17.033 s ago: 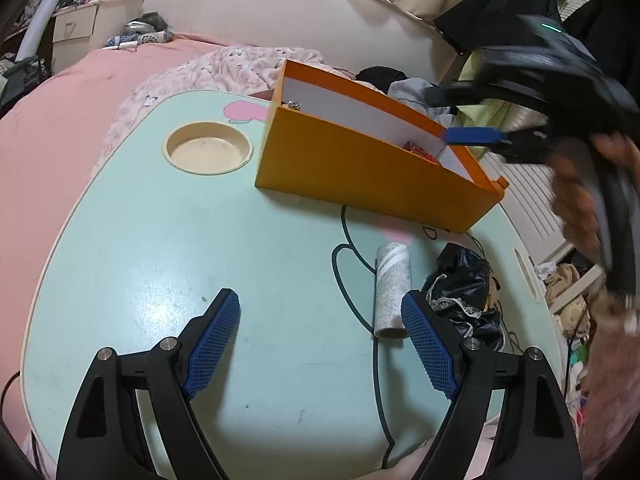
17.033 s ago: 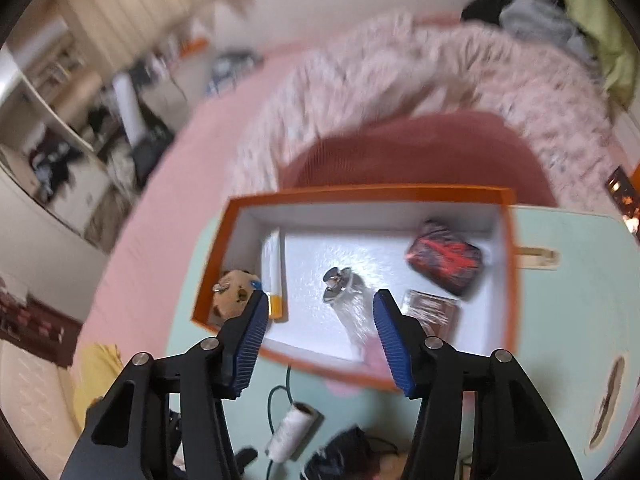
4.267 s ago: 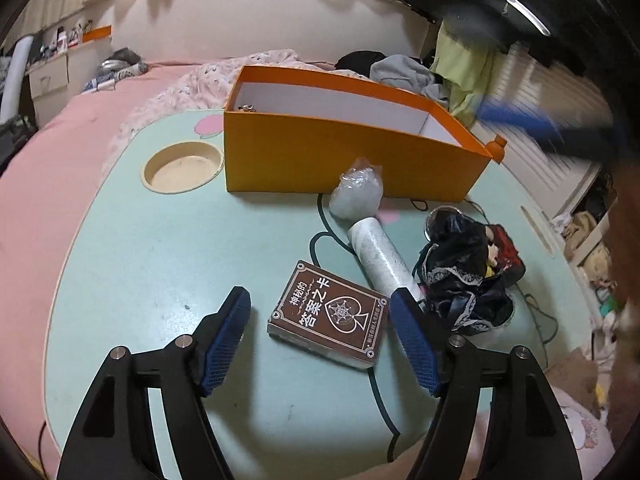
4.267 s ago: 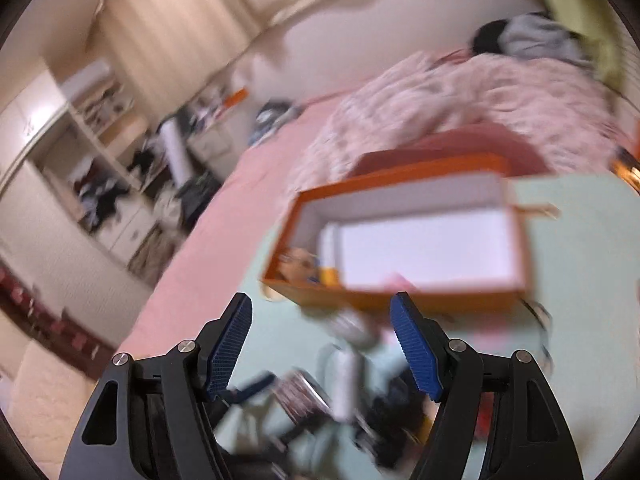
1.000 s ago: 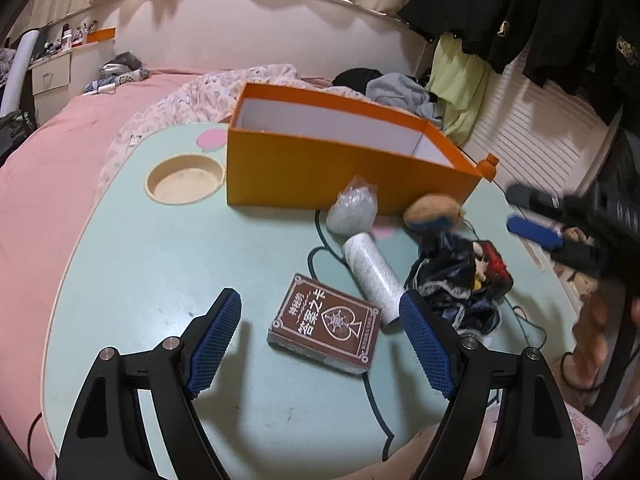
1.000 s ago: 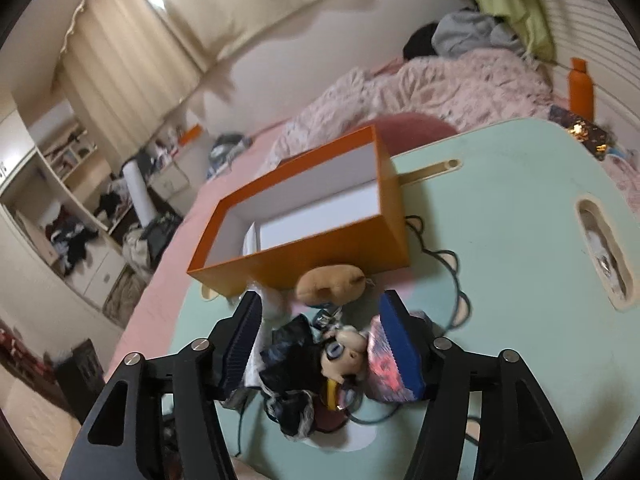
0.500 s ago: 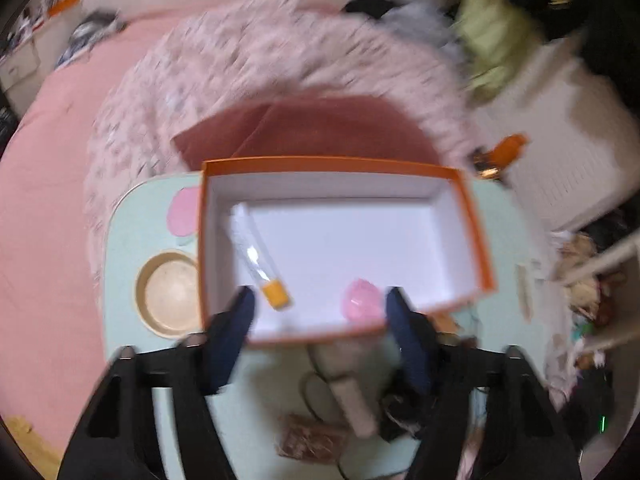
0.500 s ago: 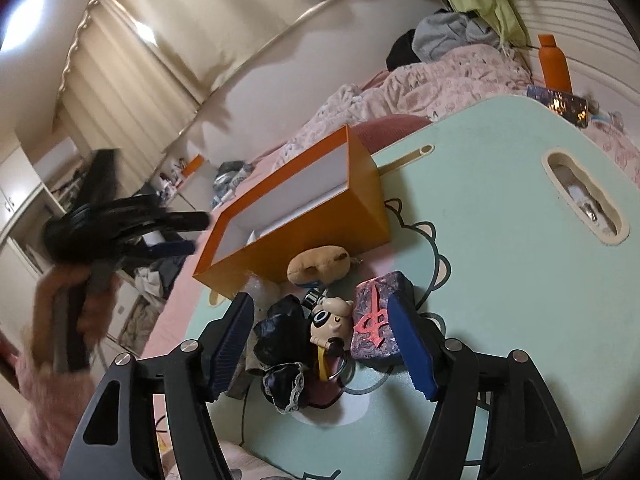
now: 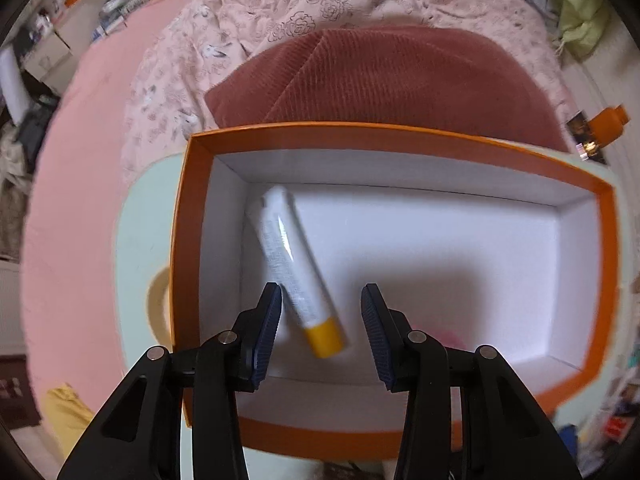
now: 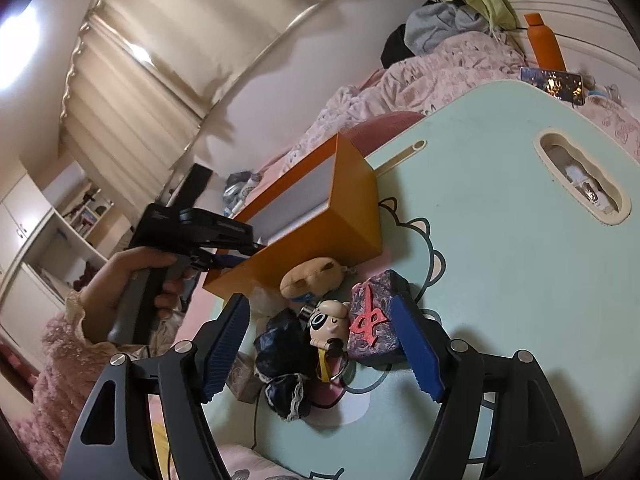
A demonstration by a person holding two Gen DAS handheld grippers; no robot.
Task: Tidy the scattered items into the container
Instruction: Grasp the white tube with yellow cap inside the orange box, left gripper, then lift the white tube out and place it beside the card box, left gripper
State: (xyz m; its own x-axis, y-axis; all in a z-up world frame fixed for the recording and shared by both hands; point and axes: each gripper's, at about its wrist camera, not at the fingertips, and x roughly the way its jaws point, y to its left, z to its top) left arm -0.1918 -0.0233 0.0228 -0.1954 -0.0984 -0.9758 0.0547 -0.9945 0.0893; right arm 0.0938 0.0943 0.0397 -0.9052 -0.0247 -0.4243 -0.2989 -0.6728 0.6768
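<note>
The orange box (image 9: 180,216) with a white inside holds a white tube with a yellow cap (image 9: 294,272). My left gripper (image 9: 322,330) hangs open over the box, its fingers astride the tube's cap end, not touching. In the right wrist view the box (image 10: 332,220) stands on the mint table (image 10: 500,260). In front of it lie a brown plush (image 10: 312,278), a panda keychain (image 10: 328,326), a patterned purple block (image 10: 374,318) and a black lace bundle (image 10: 286,364). My right gripper (image 10: 320,344) is open above this pile. The left gripper (image 10: 224,258) shows at the box.
A red corduroy cushion (image 9: 384,80) and pink floral bedding (image 9: 280,12) lie behind the box. An orange bottle (image 10: 544,40) stands at the far edge. The table has an oval slot (image 10: 580,176) and a round recess (image 9: 158,308).
My left gripper has dropped closer into the box, over the tube. My right gripper has moved slightly nearer the pile of items.
</note>
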